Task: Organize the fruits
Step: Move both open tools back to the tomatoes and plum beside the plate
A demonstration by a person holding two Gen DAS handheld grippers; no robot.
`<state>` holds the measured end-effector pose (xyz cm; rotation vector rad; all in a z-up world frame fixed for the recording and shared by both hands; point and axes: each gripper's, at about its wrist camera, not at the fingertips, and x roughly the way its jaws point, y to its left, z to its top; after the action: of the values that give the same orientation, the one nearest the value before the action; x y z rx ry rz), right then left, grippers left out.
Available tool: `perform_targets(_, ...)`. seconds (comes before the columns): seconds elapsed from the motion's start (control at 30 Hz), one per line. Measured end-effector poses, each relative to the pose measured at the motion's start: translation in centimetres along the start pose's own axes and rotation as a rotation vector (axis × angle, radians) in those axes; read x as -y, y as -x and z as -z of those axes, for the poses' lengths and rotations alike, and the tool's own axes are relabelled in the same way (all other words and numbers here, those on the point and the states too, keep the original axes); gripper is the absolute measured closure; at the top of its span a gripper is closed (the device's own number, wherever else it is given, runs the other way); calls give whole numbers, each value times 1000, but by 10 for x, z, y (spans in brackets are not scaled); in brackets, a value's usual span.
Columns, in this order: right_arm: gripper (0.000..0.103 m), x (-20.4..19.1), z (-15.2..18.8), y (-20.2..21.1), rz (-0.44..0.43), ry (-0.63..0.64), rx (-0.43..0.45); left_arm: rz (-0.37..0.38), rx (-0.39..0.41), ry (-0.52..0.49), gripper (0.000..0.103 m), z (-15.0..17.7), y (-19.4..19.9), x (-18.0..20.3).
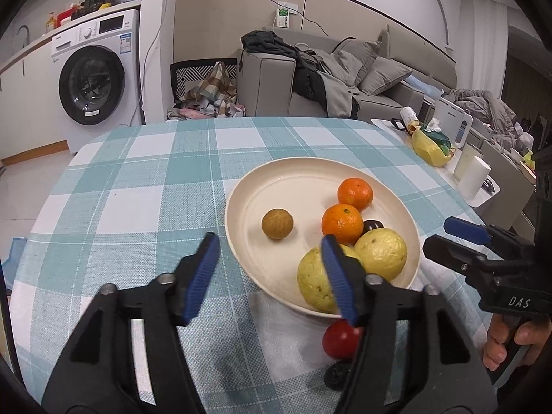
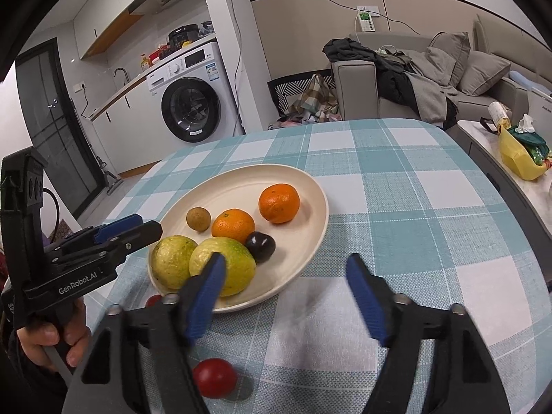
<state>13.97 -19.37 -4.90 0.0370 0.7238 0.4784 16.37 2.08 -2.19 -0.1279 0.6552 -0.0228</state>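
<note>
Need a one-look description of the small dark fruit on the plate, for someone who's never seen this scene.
Find the cream plate on the checked tablecloth. The dark fruit lies on it between the nearer orange and a yellow-green fruit. It is the only glossy, near-black piece, smaller than both.

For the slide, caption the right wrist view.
Open right gripper above checked tablecloth, near plate of fruit; red fruit off-plate.

One plate (image 2: pixel 310 186), two oranges (image 2: pixel 278 203) (image 2: pixel 233 226), two yellow guavas (image 2: pixel 172 261) (image 2: pixel 238 269), one small brown fruit (image 2: pixel 198 219), one dark plum (image 2: pixel 260 246), two red tomatoes (image 2: pixel 214 377) (image 2: pixel 153 300).
</note>
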Motion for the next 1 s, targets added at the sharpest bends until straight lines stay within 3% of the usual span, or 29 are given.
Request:
perform_targets(0.1,14,-3,0,3,-7,11,4,-7,18,1,23,3,12,-1)
perform_targets(0.23,4,-6,2,3,-8,23,-11,-4,37,-2,18,8,30,1)
perform_targets(0.43,2,-14,8,6,-18,62,-40,-24,49,-10,1,19,51,6)
perform_targets(1.0,2,-29,23,21,-2,169,-106,-21,-3,-59,1,47,72,22)
